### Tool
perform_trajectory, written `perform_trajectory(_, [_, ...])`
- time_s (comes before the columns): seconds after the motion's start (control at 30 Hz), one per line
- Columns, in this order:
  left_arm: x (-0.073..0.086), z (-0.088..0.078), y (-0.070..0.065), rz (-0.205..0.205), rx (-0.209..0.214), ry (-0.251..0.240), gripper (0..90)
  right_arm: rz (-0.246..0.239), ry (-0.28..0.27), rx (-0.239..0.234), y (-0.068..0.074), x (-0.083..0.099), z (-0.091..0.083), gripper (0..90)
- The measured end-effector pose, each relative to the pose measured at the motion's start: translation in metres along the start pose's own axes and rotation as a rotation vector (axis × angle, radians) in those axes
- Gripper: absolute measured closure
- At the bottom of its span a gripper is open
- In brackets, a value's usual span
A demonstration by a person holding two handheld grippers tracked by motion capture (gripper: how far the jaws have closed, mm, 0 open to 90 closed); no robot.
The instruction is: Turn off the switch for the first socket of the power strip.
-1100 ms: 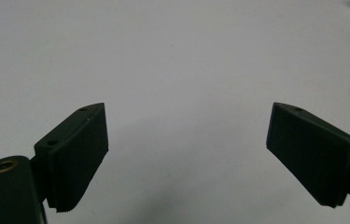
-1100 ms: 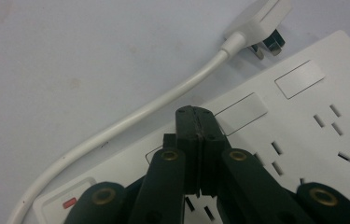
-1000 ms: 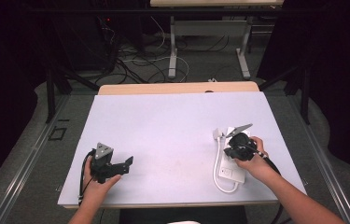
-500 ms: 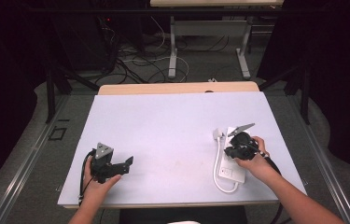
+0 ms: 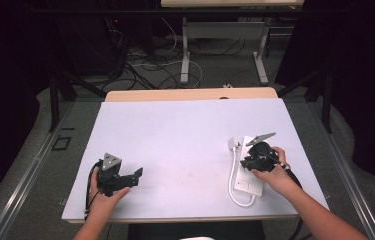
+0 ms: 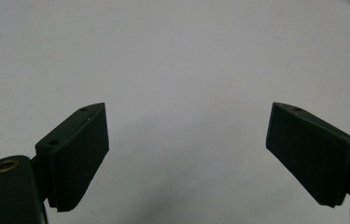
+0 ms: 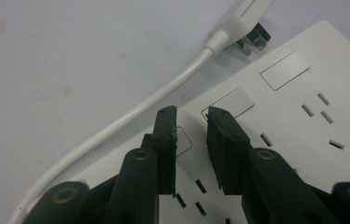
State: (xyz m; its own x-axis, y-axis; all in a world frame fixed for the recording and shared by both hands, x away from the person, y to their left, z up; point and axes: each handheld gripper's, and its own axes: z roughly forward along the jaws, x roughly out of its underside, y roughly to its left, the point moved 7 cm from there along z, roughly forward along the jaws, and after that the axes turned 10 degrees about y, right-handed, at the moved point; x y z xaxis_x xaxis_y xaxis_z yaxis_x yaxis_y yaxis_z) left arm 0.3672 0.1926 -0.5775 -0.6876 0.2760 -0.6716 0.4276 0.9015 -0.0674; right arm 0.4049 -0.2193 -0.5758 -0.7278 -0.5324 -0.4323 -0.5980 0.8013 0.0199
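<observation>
The right tool point(image 7: 190, 116) hovers over the white power strip point(image 5: 249, 170) at the frame's lower right, jaws just parting, nothing between them. The left tool point(image 5: 125, 179) rests wide open and empty. The plug point(image 7: 247, 18) lies loose on the bench point(image 5: 175, 140); plugging in seems left.

1. A lab or test workshop: far beyond the grippers, a tangle of black and white cables point(image 5: 140, 65) lies on grey carpet
2. Dark black curtains point(image 5: 360, 75) flank the plain white rectangular worktable point(image 5: 185, 130)
3. Behind it, a grey metal-legged desk frame point(image 5: 222, 45)
</observation>
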Motion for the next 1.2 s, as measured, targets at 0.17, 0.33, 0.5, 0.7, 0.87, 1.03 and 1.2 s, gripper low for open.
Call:
perform_trajectory(0.17, [0.0,0.0,0.0,0.0,0.001,0.002,13.0,0.013,-0.006,0.002,-0.001,0.001,0.0,67.7])
perform_trajectory(0.33, [0.0,0.001,0.0,0.002,0.0,0.002,13.0,0.023,-0.017,0.0,0.0,0.002,0.0,65.4])
perform_trajectory(0.5, [0.0,0.001,-0.001,-0.002,0.001,-0.001,13.0,0.021,-0.018,-0.009,0.0,0.003,-0.002,62.3])
perform_trajectory(0.7, [0.0,0.0,0.0,0.0,0.0,0.002,13.1,0.021,-0.043,-0.006,0.001,0.0,-0.006,57.9])
perform_trajectory(0.87, [0.0,0.0,0.0,0.001,0.001,0.001,13.1,0.043,-0.073,-0.03,0.006,-0.003,-0.014,49.1])
perform_trajectory(1.03, [0.0,0.0,-0.001,-0.004,0.001,-0.001,13.1,0.039,-0.094,-0.023,0.007,-0.004,-0.018,43.0])
perform_trajectory(1.2, [-0.001,0.002,0.0,-0.003,0.002,-0.005,13.2,0.079,-0.128,-0.021,0.004,0.0,-0.022,36.8])
